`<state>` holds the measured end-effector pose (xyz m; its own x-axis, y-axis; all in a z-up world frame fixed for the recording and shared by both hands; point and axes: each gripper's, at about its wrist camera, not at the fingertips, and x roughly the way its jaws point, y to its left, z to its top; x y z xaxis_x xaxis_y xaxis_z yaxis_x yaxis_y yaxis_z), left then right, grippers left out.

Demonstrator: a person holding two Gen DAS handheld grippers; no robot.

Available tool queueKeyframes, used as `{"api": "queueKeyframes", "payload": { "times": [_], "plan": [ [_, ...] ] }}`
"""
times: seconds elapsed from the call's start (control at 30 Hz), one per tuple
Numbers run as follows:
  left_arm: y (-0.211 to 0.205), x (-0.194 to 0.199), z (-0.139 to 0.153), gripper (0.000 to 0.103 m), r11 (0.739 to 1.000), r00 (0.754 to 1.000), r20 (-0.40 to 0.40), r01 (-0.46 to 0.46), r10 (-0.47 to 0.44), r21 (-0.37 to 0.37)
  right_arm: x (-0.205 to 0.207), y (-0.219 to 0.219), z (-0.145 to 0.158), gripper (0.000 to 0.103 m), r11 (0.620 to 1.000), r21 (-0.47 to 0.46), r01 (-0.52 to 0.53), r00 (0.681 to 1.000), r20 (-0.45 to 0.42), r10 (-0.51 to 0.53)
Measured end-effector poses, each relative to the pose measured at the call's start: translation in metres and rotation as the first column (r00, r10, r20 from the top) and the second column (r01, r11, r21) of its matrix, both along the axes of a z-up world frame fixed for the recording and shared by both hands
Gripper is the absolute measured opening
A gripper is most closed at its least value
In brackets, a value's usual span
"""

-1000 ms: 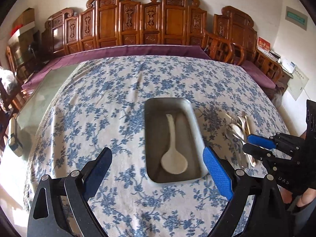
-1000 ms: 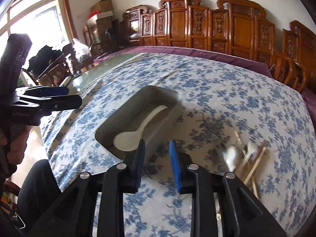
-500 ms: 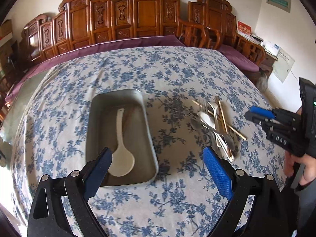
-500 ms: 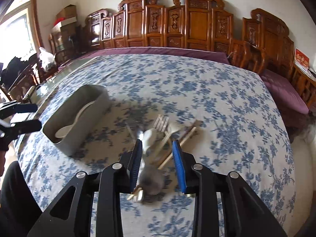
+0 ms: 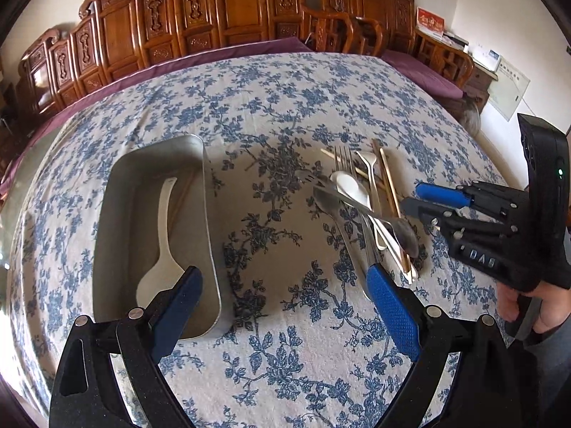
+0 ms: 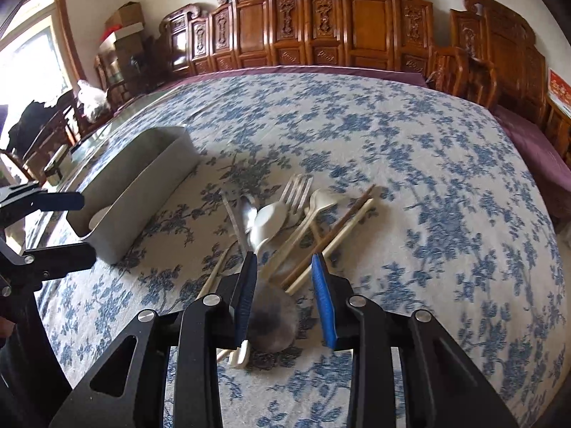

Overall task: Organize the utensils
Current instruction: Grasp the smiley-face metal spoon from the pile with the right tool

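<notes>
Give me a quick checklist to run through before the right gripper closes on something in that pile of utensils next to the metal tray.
1. Right gripper jaws parted: ok; they have just been opening, and the pads press on nothing.
2. One item isolated between the pads: not ok; the dark round metal spoon bowl and the cream plastic handle both lie there.
3. Pile untangled: not ok; the steel fork, white ceramic spoon and wooden chopsticks overlap.
4. Rectangular metal tray has room: ok; it holds only a white plastic rice paddle.
5. Left gripper out of the way: ok; open, above the blue floral tablecloth.
</notes>
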<state>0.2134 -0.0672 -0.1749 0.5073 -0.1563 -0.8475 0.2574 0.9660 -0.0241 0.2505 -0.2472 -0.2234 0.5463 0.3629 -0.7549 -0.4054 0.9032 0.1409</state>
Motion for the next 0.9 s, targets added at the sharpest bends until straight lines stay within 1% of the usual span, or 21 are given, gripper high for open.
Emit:
{"api": "queueKeyframes", "payload": {
  "times": [0.1, 0.17, 0.33, 0.4, 0.5, 0.57, 0.67, 0.7, 0.73, 0.77, 0.87, 0.9],
  "plan": [
    [-0.003, 0.001, -0.006, 0.089, 1.0, 1.0, -0.012, -0.006, 0.006, -0.002, -0.004, 0.021, -0.002, 0.034, 0.995, -0.066, -0.079, 0.996, 0.026, 0.081],
    [-0.005, 0.002, -0.01, 0.089, 1.0, 1.0, -0.019, -0.009, 0.009, 0.002, -0.004, 0.03, -0.004, 0.034, 0.99, -0.077, -0.121, 0.992, 0.026, 0.123],
    [-0.006, 0.001, -0.014, 0.089, 1.0, 1.0, -0.018, -0.023, 0.023, 0.014, 0.005, 0.028, -0.02, 0.034, 0.987, -0.082, -0.139, 0.99, -0.013, 0.139],
    [-0.007, 0.001, -0.016, 0.089, 1.0, 0.999, -0.023, -0.025, 0.026, 0.017, 0.008, 0.026, -0.025, 0.03, 0.985, -0.099, -0.139, 0.99, -0.026, 0.138],
    [-0.01, 0.002, -0.019, 0.089, 0.999, 0.999, -0.025, -0.025, 0.025, 0.026, 0.009, 0.024, -0.028, 0.029, 0.983, -0.111, -0.146, 0.989, -0.02, 0.145],
    [-0.013, 0.002, -0.02, 0.089, 0.999, 1.0, -0.025, -0.015, 0.016, 0.035, 0.008, 0.027, -0.028, 0.029, 0.978, -0.148, -0.145, 0.989, 0.003, 0.147],
    [-0.017, 0.0, -0.017, 0.089, 1.0, 1.0, -0.015, -0.012, 0.013, 0.027, 0.008, 0.029, -0.031, 0.022, 0.976, -0.157, -0.153, 0.988, 0.001, 0.155],
    [-0.018, -0.001, -0.016, 0.089, 1.0, 1.0, -0.01, -0.01, 0.01, 0.029, 0.008, 0.03, -0.031, 0.021, 0.975, -0.159, -0.157, 0.987, 0.002, 0.159],
    [-0.02, -0.002, -0.015, 0.089, 0.999, 1.0, -0.006, -0.007, 0.007, 0.032, 0.007, 0.03, -0.031, 0.018, 0.975, -0.156, -0.16, 0.987, 0.003, 0.163],
    [-0.022, -0.003, -0.013, 0.089, 0.999, 1.0, -0.001, -0.001, 0.001, 0.034, 0.007, 0.029, -0.03, 0.011, 0.976, -0.148, -0.16, 0.987, 0.004, 0.162],
    [-0.028, -0.003, -0.011, 0.089, 0.999, 1.0, 0.008, 0.01, -0.01, 0.043, 0.008, 0.021, -0.025, 0.007, 0.984, -0.1, -0.15, 0.989, 0.001, 0.151],
    [-0.03, -0.003, -0.01, 0.089, 0.999, 1.0, 0.01, 0.012, -0.013, 0.046, 0.009, 0.018, -0.024, 0.007, 0.986, -0.085, -0.145, 0.989, -0.001, 0.146]
  ]
}}
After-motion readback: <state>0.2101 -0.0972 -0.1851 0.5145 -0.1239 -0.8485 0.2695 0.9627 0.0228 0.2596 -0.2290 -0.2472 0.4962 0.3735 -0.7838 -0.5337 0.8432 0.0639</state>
